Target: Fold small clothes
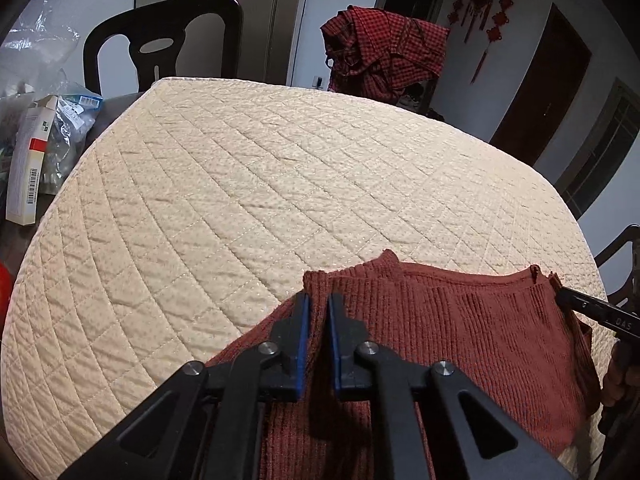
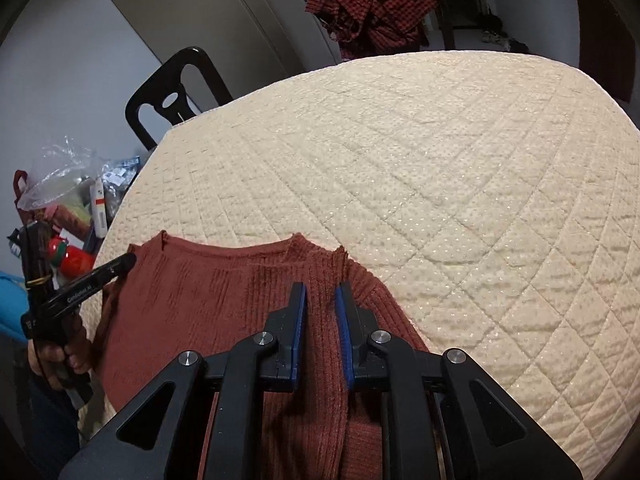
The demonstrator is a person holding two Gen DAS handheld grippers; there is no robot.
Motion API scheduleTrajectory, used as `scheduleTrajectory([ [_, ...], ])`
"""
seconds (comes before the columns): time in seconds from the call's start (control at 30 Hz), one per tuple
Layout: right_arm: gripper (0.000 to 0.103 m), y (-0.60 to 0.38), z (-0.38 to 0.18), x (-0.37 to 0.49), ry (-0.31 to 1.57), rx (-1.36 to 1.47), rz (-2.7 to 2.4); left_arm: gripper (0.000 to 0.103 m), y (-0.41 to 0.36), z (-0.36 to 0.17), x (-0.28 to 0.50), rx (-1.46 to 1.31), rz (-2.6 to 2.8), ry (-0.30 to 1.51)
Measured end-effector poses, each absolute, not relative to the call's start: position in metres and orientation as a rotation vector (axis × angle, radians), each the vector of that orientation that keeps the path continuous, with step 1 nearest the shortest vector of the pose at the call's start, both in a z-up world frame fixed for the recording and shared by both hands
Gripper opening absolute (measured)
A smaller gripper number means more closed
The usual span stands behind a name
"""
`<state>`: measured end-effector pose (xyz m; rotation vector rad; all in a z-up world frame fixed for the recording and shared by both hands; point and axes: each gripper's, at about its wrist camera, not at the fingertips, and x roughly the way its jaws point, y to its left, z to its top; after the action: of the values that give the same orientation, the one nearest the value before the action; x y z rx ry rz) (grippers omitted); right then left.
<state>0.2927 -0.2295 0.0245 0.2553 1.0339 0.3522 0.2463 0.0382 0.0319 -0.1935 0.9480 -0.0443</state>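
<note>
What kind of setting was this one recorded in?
Probably a home dining room: a table under a quilted cream cover, a dark dining chair, red knot ornaments on the wall, and a checked garment draped behind.

1 sweater point(image 1: 440, 340), 2 grippers: left point(image 1: 318, 300), right point(image 2: 322, 290), 1 quilted cover point(image 1: 260, 180), 1 dark chair point(image 1: 160, 40), 1 checked red cloth point(image 1: 384, 56), 1 white box point(image 1: 30, 160), approx 1 clear bag point(image 2: 60, 178)

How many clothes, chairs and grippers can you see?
Clothes: 2, the rust sweater and the red checked cloth on a chair back.
Black chairs: 2.
Grippers: 2, left gripper and right gripper.
Total: 6
</note>
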Motion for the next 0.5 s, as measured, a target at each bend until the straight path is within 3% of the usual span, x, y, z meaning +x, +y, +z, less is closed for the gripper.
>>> scheduleTrajectory([
  [0.07,0.004,-0.231,0.028,0.291,1.012,0.260,0.349,0.008,0.039,0.034,0.246,-0.195,-0.040,0.938],
  [0.3,0.003,-0.246,0.047,0.290,0.914,0.340,0.346,0.007,0.053,0.051,0.246,-0.271,-0.013,0.867],
  [0.5,0.003,-0.248,0.022,0.308,0.994,0.342,0.309,0.007,0.048,0.032,0.266,-0.234,0.028,0.925],
])
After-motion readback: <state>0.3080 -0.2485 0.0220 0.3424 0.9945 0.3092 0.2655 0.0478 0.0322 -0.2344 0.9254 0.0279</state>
